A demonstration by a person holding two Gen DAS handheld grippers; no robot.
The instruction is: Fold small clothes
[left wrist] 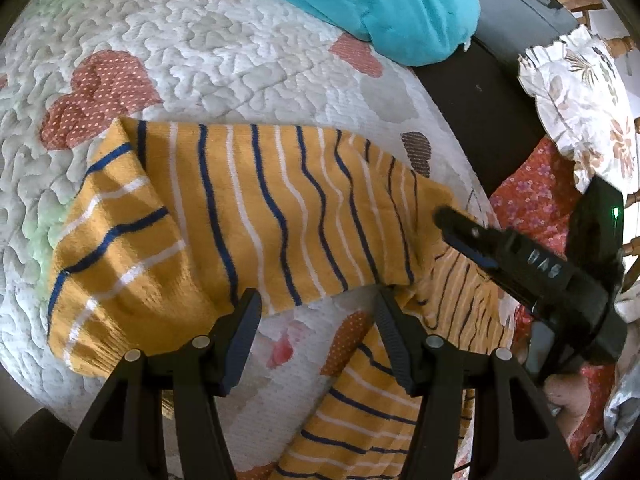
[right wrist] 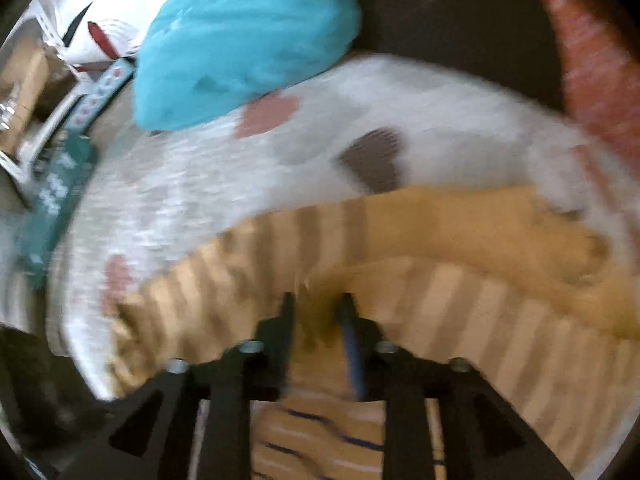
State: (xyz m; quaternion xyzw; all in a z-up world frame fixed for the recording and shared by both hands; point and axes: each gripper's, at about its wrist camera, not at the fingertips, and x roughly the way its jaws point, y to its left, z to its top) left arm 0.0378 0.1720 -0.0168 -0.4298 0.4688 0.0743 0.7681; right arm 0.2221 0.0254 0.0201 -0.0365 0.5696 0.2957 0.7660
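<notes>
The striped sweater (left wrist: 256, 216), mustard yellow with dark blue and white lines, lay spread on the white quilt (left wrist: 224, 60) with its heart patches. Its body stretched across just beyond the tips of the left gripper (left wrist: 318, 308), and one sleeve was folded over the body at the far left, beyond the left finger. Another part of the garment ran from the right-hand end down under and past the right finger toward the near edge. The left gripper's jaws stood apart, and between them showed bare quilt; the hem of the sweater passed just ahead of both fingertips, and whether the right fingertip (left wrist: 390, 312) touched the cloth could not be told.

The right gripper (left wrist: 460, 226) reached in from the right side, its tips set at the right-hand end of the sweater's body, where the cloth bunched. In its own blurred view, the right gripper (right wrist: 316, 304) had its jaws narrowed, with a fold of yellow cloth rising between the two fingers; the blur hid whether the pads actually pressed on it. The rest of the striped sweater (right wrist: 460, 300) lay ahead and to the right of those fingers.

A turquoise bundle (left wrist: 380, 4) of cloth sat on the quilt well beyond both tongs, apart from the sweater.
</notes>
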